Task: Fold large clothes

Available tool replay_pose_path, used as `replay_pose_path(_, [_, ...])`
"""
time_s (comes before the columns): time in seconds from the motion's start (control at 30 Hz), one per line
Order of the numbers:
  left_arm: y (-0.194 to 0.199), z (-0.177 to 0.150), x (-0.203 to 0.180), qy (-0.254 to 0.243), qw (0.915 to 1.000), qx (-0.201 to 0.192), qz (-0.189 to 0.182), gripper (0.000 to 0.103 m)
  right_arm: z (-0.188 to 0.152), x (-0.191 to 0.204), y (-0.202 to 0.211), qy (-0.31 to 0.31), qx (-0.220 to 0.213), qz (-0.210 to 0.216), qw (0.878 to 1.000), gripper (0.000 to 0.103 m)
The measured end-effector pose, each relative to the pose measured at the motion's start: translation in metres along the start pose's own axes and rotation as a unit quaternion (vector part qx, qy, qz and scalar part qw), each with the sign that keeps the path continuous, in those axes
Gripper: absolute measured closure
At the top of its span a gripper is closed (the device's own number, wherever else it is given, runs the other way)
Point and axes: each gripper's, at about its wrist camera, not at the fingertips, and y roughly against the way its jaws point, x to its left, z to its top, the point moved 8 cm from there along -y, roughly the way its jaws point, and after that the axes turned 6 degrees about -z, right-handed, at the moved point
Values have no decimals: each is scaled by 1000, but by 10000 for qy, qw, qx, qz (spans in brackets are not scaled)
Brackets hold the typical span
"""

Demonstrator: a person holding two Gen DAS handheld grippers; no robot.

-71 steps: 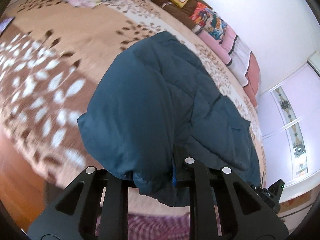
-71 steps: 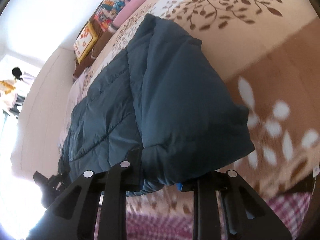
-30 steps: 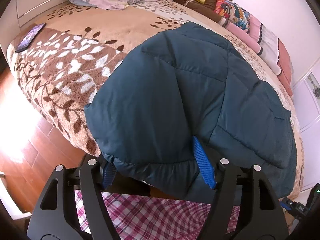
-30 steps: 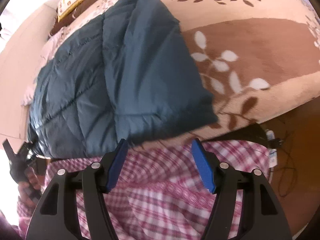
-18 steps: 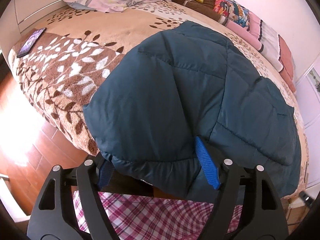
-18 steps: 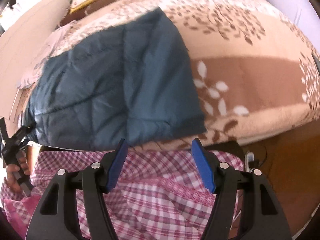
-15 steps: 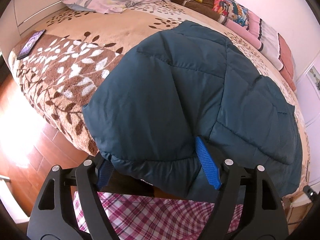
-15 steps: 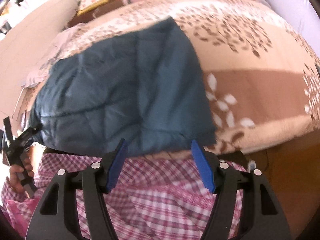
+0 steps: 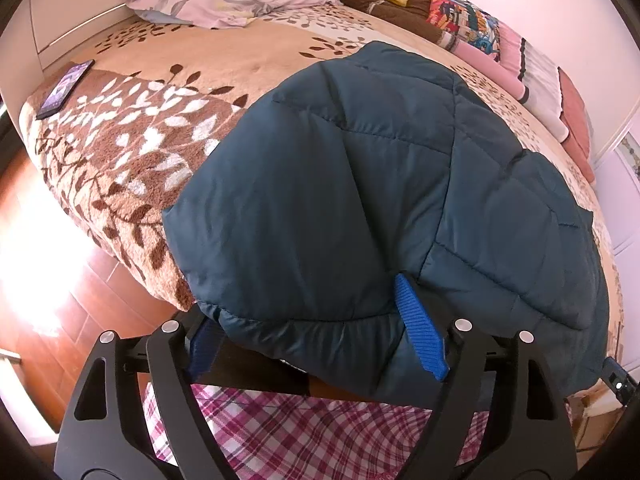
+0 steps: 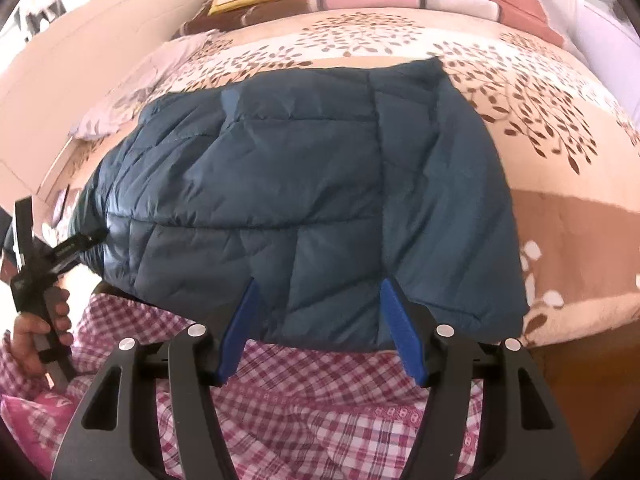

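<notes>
A dark blue quilted jacket [image 9: 360, 184] lies folded on the bed, its near edge hanging over the bed's side. It also shows in the right wrist view [image 10: 304, 208]. My left gripper [image 9: 316, 336] is open at the jacket's near left corner, and the padded hem bulges between its blue fingers. My right gripper [image 10: 320, 320] is open and empty, its fingertips just at the jacket's near edge. The left gripper also shows at the far left of the right wrist view [image 10: 60, 256], held in a hand.
The bed [image 9: 132, 152] has a brown and beige leaf blanket. A phone [image 9: 64, 88] lies near its left corner. A lilac pillow [image 9: 224, 0] and stacked cushions [image 9: 464, 20] line the far side. Wooden floor [image 9: 48, 248] lies left. A pink checked garment [image 10: 320, 408] is below the grippers.
Both grippers were shut on the jacket 2.4 s ago and have opened and pulled back. The right gripper has since swung left and up, facing the jacket's near edge. The left gripper has barely moved.
</notes>
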Motion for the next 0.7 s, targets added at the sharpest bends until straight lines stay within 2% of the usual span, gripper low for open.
replay_pose_path(0.13, [-1,-1,1,35,10000,12,-22,22,10,10,-5,59,-32,164,9998,40])
replay_pose_path(0.23, [-1,-1,1,35,10000,13,-28,22,26,22,-11,74,-56,328,9994,44])
replay_pose_path(0.37, [-1,-1,1,-16,10000,1,-13,22,57,38,-21,190,-166,356,9990,44])
replay_pose_path(0.43, [0,0,0,-46,10000,-5,-4,22,75,48,-27,265,-224,396,9986,52])
replay_pose_path(0.53, [1,0,-1,-96,10000,-16,11,22,96,59,-35,335,-308,434,9980,55])
replay_pose_path(0.57, [1,1,-1,-115,9999,-23,9,22,104,62,-39,355,-330,426,9979,57])
replay_pose_path(0.63, [2,1,-2,-126,9999,-29,-1,22,117,68,-46,381,-295,477,9977,75])
replay_pose_path(0.67, [1,2,-1,-126,9999,-28,-11,22,124,70,-51,356,-272,488,9978,79])
replay_pose_path(0.7, [2,1,-2,-121,9999,-29,-16,22,130,71,-55,333,-253,522,9978,87])
